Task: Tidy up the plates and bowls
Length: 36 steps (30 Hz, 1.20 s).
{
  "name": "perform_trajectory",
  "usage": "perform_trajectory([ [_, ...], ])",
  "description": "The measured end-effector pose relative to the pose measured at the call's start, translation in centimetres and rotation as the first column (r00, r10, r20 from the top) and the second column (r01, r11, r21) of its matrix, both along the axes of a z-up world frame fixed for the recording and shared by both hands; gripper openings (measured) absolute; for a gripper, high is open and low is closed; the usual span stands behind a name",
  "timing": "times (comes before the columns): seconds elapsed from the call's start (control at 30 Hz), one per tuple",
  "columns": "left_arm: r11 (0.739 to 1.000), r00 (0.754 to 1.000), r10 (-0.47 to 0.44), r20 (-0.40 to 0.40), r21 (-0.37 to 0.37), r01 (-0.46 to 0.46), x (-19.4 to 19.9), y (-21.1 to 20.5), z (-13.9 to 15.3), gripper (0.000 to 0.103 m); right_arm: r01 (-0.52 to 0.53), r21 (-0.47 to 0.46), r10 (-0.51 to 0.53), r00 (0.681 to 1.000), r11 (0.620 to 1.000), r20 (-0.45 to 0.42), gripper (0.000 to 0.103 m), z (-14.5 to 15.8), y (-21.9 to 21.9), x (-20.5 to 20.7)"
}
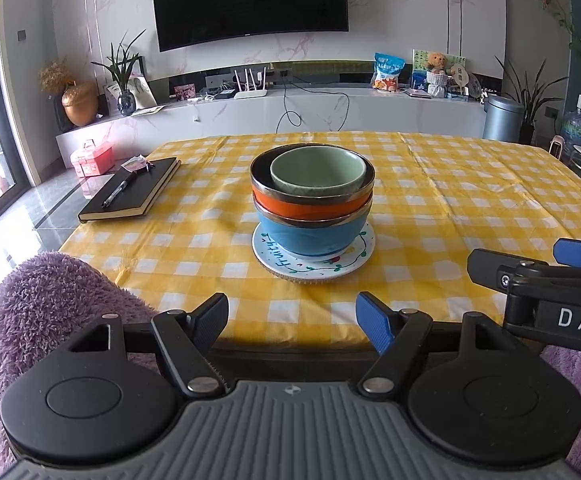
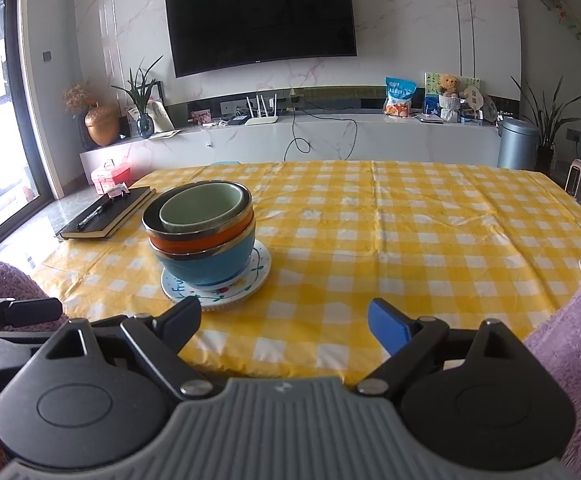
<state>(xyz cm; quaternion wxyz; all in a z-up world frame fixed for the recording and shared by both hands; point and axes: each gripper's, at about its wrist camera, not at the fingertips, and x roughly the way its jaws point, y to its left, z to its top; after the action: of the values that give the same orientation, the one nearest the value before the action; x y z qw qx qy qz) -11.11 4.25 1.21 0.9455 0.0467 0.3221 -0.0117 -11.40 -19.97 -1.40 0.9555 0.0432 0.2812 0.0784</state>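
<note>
The left gripper (image 1: 292,322) is held low at the near edge of the counter (image 1: 450,184), level and pointed at the stack, its jaws spread wide with nothing between them. To its right, the right gripper (image 2: 284,322) is held at the same edge, also level, its jaws likewise parted and empty; in the left wrist view only part of it is seen, cut off at the frame's right border.

The stack stands in the middle of the checked cloth, well apart from both grippers: a green bowl (image 1: 317,172) is nested in an orange bowl (image 1: 310,206), which is seated in a blue bowl (image 1: 310,236), all resting on a white plate (image 1: 350,262). The lettering on the plate is partly hidden by the blue bowl. Purple fleece sleeves (image 1: 50,300) are seen at the frame edges, the hands themselves being hidden.
</note>
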Motion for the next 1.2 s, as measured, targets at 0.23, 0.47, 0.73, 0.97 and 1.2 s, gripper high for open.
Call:
perform_trajectory([
  [0.23,1.000,1.000,0.009,-0.003,0.000,-0.009,-0.07,0.07,-0.08,0.086,-0.002,-0.002,0.002,1.000,1.000,0.000,0.090,-0.01,0.09,0.02],
  [0.47,1.000,1.000,0.019,-0.008,-0.004,-0.019,-0.30,0.15,-0.06,0.086,-0.001,-0.003,0.001,1.000,1.000,0.004,0.090,-0.03,0.13,-0.10],
  [0.73,1.000,1.000,0.021,-0.005,-0.003,-0.021,-0.29,0.13,0.04,0.086,0.003,0.001,-0.003,1.000,1.000,0.003,0.090,-0.01,0.03,-0.25],
  [0.97,1.000,1.000,0.025,-0.006,-0.001,-0.025,-0.41,0.07,0.14,0.086,0.007,0.004,-0.007,1.000,1.000,0.000,0.091,-0.06,-0.04,-0.29],
  [1.2,1.000,1.000,0.024,-0.004,0.001,-0.024,-0.51,0.00,0.17,0.086,0.006,0.008,-0.006,1.000,1.000,-0.007,0.091,-0.20,-0.07,-0.27],
])
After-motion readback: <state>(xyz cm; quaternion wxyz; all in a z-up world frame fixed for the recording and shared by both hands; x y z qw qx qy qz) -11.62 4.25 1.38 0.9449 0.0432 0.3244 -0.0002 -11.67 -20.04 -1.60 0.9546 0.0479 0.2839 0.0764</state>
